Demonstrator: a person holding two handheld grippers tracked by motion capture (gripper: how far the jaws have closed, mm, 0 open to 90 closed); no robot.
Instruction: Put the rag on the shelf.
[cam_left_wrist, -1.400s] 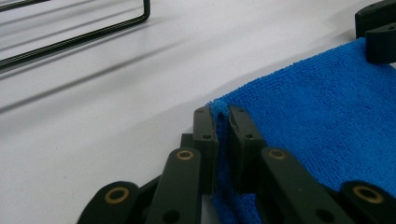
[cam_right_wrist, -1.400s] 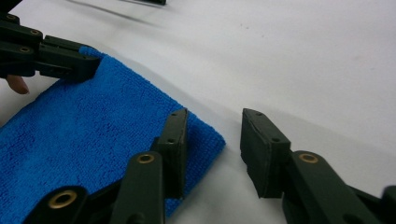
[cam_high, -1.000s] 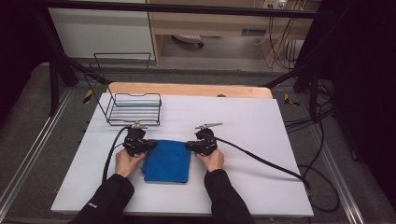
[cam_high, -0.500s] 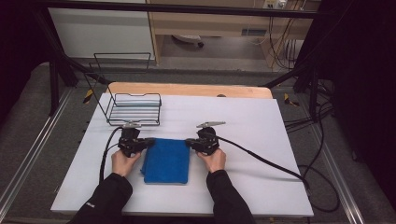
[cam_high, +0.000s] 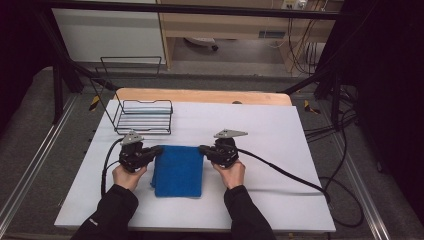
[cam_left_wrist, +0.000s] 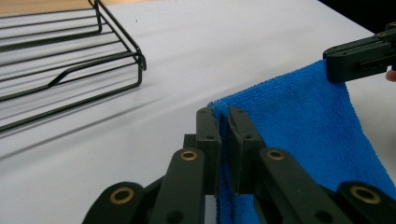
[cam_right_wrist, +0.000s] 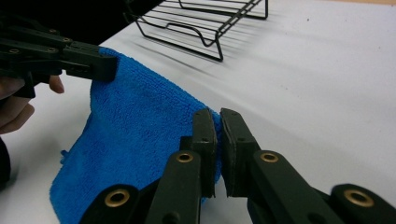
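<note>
Covering most of the wooden table (cam_high: 150, 94) is a white sheet (cam_high: 280, 150), with a strip of bare wood showing along the far edge; grey floor, black frame bars and loose cables surround it, and pale cabinets stand beyond.

One blue cloth (cam_high: 178, 171) lies near the middle of the sheet, toward the person's side. Its long axis runs from the near edge toward the far one, and its far edge is lifted off the sheet at both corners.

Two grippers hold it — one at each far corner. The left gripper (cam_left_wrist: 223, 140) has its jaws pressed together on the cloth's far left corner; the right gripper (cam_right_wrist: 217, 140) is clamped the same way on the far right corner. Each points inward toward the other across the cloth.

One black wire rack (cam_high: 144, 116) stands at the far left of the sheet, apart from the cloth, with a light striped layer inside it.
</note>
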